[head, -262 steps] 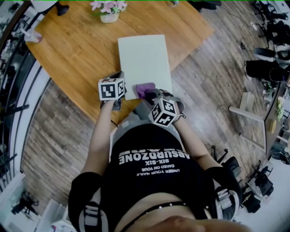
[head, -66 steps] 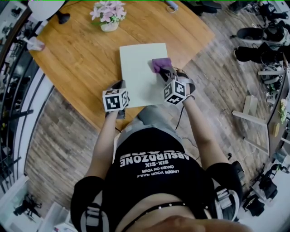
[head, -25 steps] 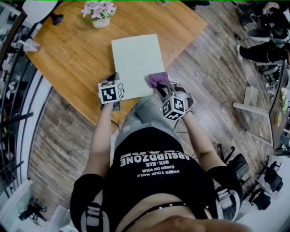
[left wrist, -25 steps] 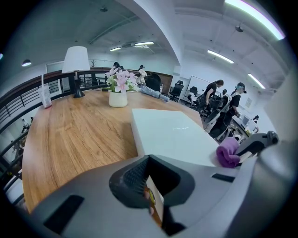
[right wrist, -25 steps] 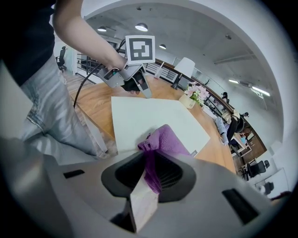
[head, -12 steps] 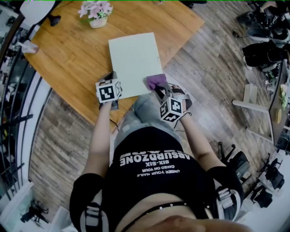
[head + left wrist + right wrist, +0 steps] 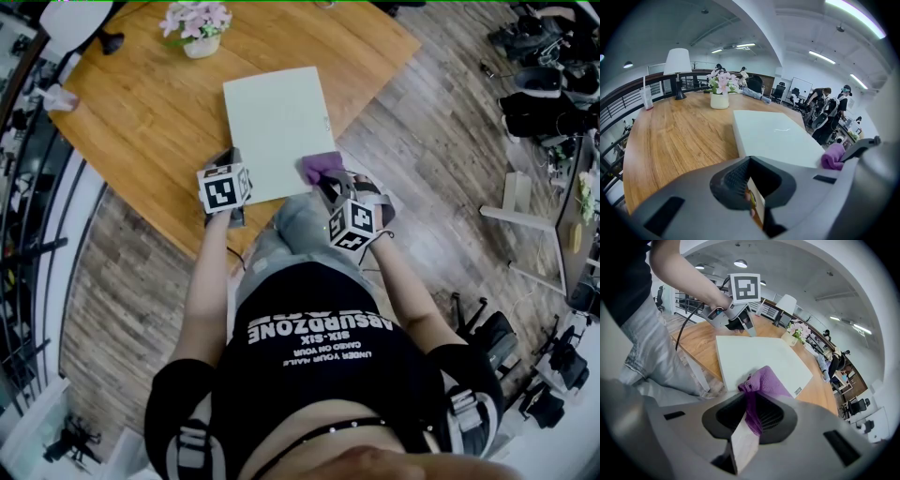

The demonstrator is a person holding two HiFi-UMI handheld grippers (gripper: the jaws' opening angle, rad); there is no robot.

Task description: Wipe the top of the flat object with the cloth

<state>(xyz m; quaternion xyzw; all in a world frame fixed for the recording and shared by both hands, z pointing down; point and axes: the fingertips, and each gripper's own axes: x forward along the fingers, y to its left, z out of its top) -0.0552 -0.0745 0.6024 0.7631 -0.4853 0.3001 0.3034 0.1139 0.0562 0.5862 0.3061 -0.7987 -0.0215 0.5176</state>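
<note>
Clamping the purple cloth (image 7: 765,380), your right gripper (image 7: 750,423) has its jaws drawn in tight on a fold of it. The rest bunches out ahead of the tips. How much fabric sits deep inside the jaws is hidden by the gripper's own body.

The cloth rests on the near right corner of the flat pale board (image 7: 274,122), close to the edge of the wooden table (image 7: 141,122). From your head camera, part of the cloth is covered by the gripper, so its near end cannot be made out.

Your left gripper (image 7: 231,159) is at the board's near left corner, with its jaws brought together. In its own view nothing clear lies between them. A small yellowish speck shows in the gap, too small to identify. Its grey body also blocks the board's near edge, so you cannot tell whether the tips press on the board or on the table just beside it.

A tiny mark on the board's right edge is too small to read.

Farther back on the table stand a pot of pink flowers (image 7: 720,91), a white lamp (image 7: 677,63) and a cup (image 7: 647,97). From your head camera the lamp is cut off by the frame.
</note>
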